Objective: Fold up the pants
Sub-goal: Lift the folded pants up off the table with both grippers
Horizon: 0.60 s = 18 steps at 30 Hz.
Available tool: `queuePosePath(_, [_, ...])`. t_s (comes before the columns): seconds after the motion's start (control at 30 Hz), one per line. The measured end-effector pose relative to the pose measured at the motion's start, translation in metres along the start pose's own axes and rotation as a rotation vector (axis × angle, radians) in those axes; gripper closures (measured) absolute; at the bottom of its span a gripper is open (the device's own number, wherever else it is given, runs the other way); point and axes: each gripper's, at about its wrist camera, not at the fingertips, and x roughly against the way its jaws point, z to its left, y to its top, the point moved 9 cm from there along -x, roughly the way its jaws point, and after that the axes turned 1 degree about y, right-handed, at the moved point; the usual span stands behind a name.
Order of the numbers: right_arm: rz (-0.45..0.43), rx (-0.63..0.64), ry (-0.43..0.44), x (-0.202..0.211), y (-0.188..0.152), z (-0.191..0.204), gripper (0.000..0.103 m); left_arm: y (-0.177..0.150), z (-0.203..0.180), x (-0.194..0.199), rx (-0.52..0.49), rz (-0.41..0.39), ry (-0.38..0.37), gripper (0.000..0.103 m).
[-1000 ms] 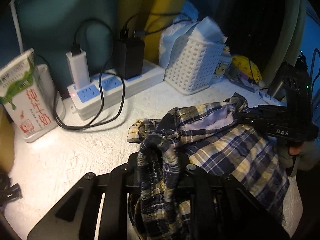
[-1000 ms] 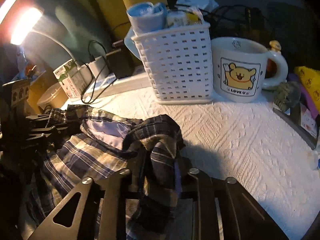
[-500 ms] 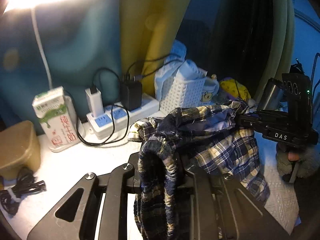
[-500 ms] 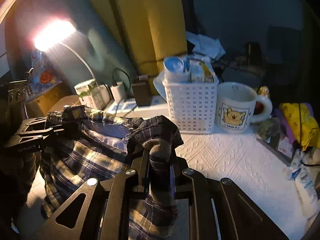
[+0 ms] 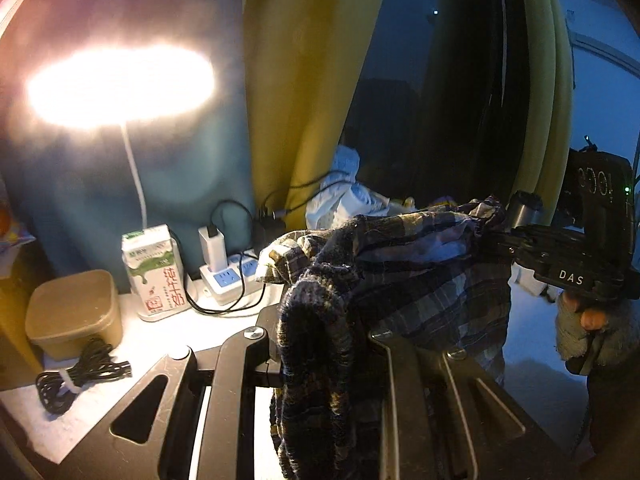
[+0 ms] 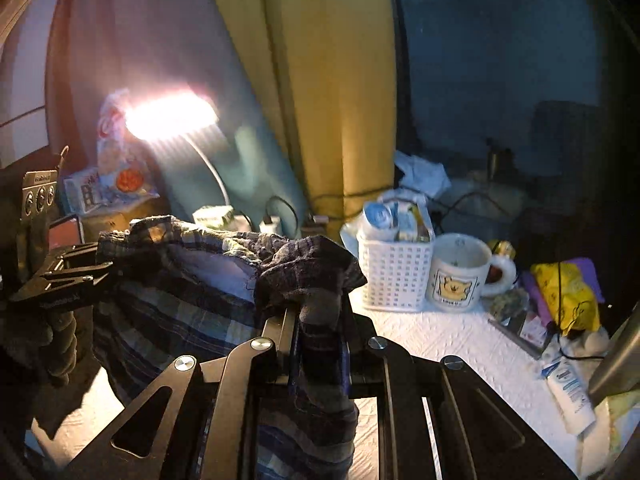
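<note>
Above tabletop, plaid pants hang soft, light, floppy; your left tongs and right tongs each clamp bunched waistband edge; keep hold there.

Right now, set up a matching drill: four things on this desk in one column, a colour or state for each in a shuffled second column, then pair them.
Things:
1. pants
2. basket
3. mug
4. lamp

States:
A. switched on, glaring
B. white with a yellow bear picture
C. plaid, lifted by both sets of jaws
D. white lattice, stuffed with packets

Pairs: 1-C, 2-D, 3-B, 4-A
</note>
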Motion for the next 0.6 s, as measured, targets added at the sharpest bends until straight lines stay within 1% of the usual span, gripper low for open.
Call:
queuePosePath(0.23, [-0.072, 0.039, 0.000, 0.038, 0.020, 0.029, 0.088, 0.008, -0.003, 0.039, -0.013, -0.054, 0.022, 0.085])
queuePosePath(0.6, [-0.154, 0.111, 0.000, 0.082, 0.040, 0.078, 0.088, 0.011, 0.001, 0.096, 0.004, -0.144, 0.070, 0.086])
